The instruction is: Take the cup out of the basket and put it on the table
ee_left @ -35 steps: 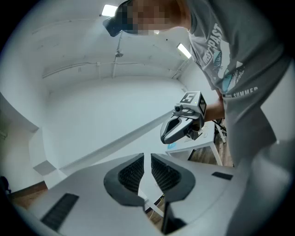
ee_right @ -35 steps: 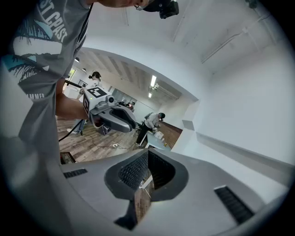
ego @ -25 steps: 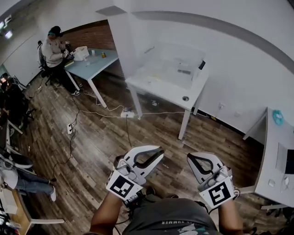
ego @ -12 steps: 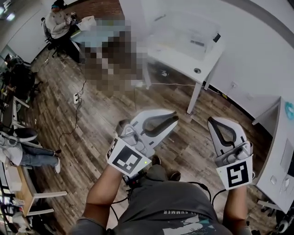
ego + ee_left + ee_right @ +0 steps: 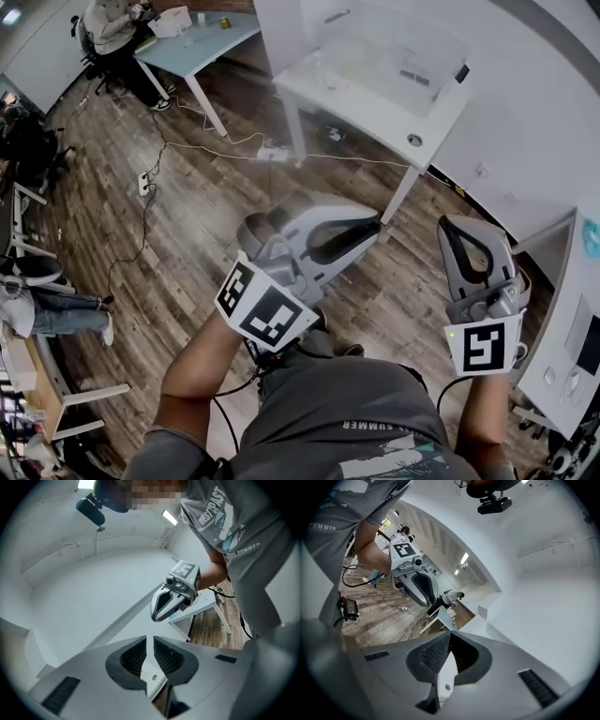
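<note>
A white table (image 5: 367, 105) stands ahead at the top of the head view, bearing a clear plastic basket (image 5: 398, 49). I cannot make out a cup inside it. My left gripper (image 5: 368, 226) is held in the air over the wooden floor, short of the table, its jaws shut with nothing between them. My right gripper (image 5: 458, 228) hangs beside it to the right, also shut and empty. In the left gripper view my own jaws (image 5: 150, 641) meet, with the right gripper (image 5: 161, 609) beyond. The right gripper view shows the right gripper (image 5: 447, 638) closed and the left gripper (image 5: 421, 588) ahead of it.
A pale blue table (image 5: 199, 39) with a seated person (image 5: 108, 21) stands at the far left. Cables (image 5: 216, 150) and a power strip (image 5: 145, 184) lie on the floor. Another person (image 5: 47, 307) sits at the left edge. A desk (image 5: 567, 323) borders the right.
Both grippers have risen and look larger in the head view. The white table has slid towards the top right of the picture. Both sets of jaws stay shut.
</note>
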{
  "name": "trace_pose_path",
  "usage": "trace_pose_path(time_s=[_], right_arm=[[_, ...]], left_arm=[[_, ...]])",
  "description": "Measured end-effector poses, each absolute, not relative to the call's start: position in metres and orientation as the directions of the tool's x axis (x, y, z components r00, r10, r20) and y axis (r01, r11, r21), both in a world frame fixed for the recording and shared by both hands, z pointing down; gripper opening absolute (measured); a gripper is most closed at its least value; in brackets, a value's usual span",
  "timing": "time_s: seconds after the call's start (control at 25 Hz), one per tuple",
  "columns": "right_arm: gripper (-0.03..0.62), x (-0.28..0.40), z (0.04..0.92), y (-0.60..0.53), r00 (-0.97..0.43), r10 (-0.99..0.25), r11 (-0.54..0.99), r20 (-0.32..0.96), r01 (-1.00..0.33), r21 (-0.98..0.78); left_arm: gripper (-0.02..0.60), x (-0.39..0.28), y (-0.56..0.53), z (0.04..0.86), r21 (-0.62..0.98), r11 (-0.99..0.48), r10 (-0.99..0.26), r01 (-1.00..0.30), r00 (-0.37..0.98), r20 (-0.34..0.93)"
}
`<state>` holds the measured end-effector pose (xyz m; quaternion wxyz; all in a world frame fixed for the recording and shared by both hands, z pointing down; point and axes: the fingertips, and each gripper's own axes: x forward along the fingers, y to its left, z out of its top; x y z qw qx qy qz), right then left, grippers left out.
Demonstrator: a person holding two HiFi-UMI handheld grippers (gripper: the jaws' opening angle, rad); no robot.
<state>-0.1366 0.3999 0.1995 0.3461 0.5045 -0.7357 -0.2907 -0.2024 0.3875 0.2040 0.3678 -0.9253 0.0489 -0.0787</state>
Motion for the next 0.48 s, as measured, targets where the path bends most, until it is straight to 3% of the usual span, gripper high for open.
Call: trace_pose_path(time_s=[0.48], right_arm=[[0.011, -0.149, 0.212, 0.319, -0.348, -0.896, 0.427, 0.274, -0.511, 0.746]], left_arm=[[0.055, -0.206, 0.298, 0.197, -0.723, -0.690, -0.090, -0.033, 0.995, 0.040]])
